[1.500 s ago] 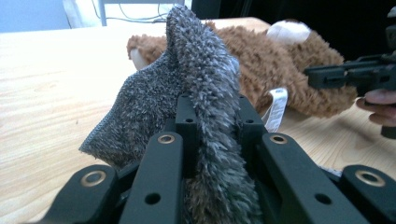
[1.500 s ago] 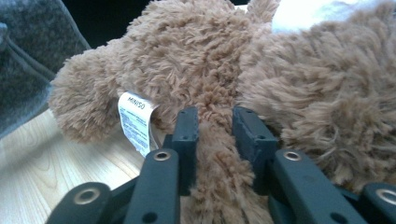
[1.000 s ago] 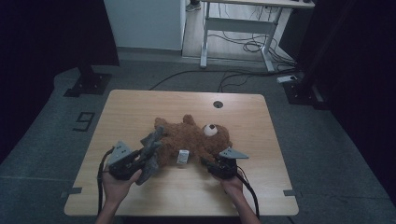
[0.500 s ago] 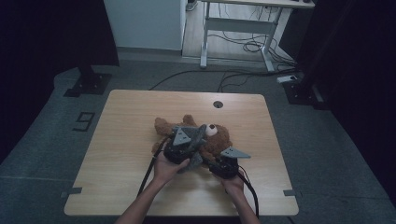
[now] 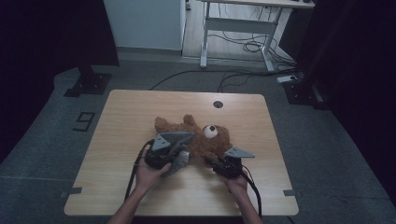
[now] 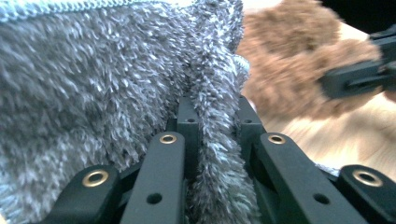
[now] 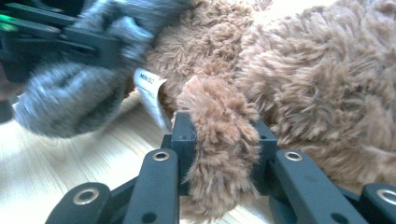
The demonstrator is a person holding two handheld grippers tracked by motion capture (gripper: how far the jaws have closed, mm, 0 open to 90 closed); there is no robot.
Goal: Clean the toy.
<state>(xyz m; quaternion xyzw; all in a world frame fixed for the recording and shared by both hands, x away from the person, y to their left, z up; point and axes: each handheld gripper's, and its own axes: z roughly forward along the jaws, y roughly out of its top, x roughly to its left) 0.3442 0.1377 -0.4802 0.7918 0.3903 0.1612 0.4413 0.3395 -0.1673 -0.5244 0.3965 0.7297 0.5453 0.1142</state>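
High view: left claw (image 5: 180, 158) grips grey cloth (image 5: 181, 161); right claw (image 5: 211, 162) pinches teddy bear (image 5: 205, 137) limb.

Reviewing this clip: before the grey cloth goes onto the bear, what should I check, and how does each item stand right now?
1. Left claw shut on the grey cloth: ok.
2. Right claw shut on a limb of the teddy bear: ok.
3. Bear lying on the table, clear of its edges: ok.
4. Cloth beside the bear's body: ok.
5. Paper tag free of the cloth: cannot tell.
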